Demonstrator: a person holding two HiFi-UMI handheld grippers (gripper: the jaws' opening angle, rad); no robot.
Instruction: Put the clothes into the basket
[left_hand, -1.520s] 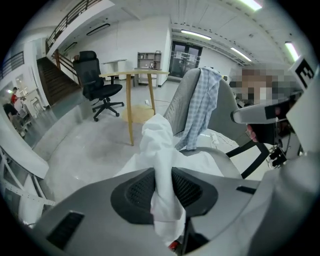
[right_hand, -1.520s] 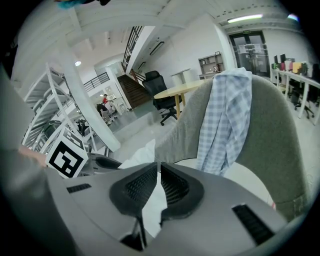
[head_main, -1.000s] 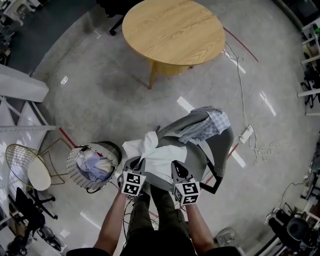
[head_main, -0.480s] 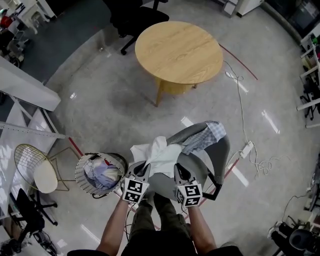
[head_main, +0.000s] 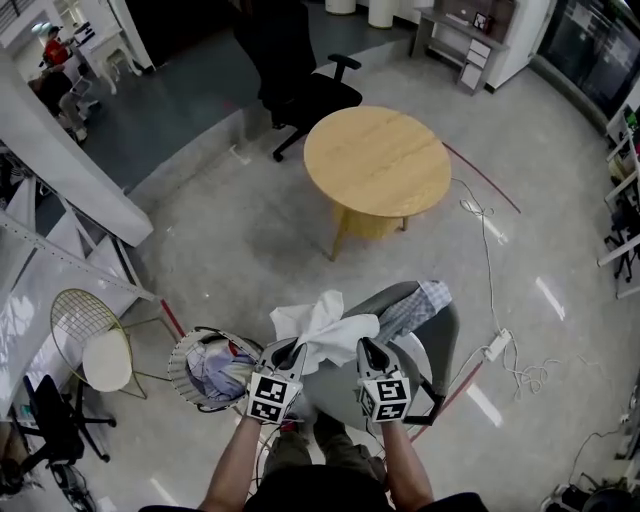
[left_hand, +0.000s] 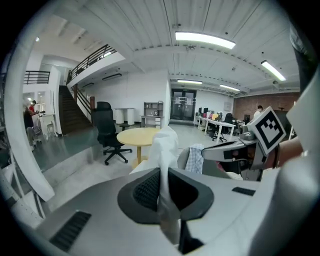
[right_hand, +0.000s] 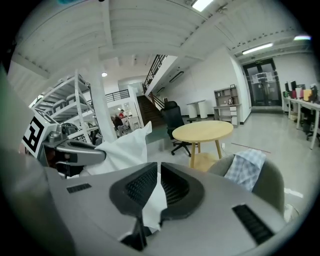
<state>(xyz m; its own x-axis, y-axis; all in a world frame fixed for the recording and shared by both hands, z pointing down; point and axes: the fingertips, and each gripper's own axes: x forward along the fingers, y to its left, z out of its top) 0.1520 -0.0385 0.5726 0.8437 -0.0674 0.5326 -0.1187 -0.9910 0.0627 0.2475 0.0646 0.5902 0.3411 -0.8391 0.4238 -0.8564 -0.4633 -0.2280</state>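
A white garment (head_main: 322, 322) hangs lifted between both grippers, above the grey chair (head_main: 440, 335). My left gripper (head_main: 291, 350) is shut on its left part; white cloth (left_hand: 164, 150) runs between the pads. My right gripper (head_main: 366, 347) is shut on its right part, with cloth (right_hand: 152, 195) pinched between its pads. A checked shirt (head_main: 415, 305) lies draped over the chair back. The wire basket (head_main: 183, 357) stands on the floor at the left, holding several clothes (head_main: 215, 365).
A round wooden table (head_main: 378, 162) stands ahead, a black office chair (head_main: 300, 85) behind it. A wire chair with a white seat (head_main: 95, 352) is at the far left. A white power strip and cable (head_main: 497, 345) lie on the floor at the right.
Both grippers have risen with the white garment, which has come up off the chair seat and bunched between them. The head view has tilted up toward the room.
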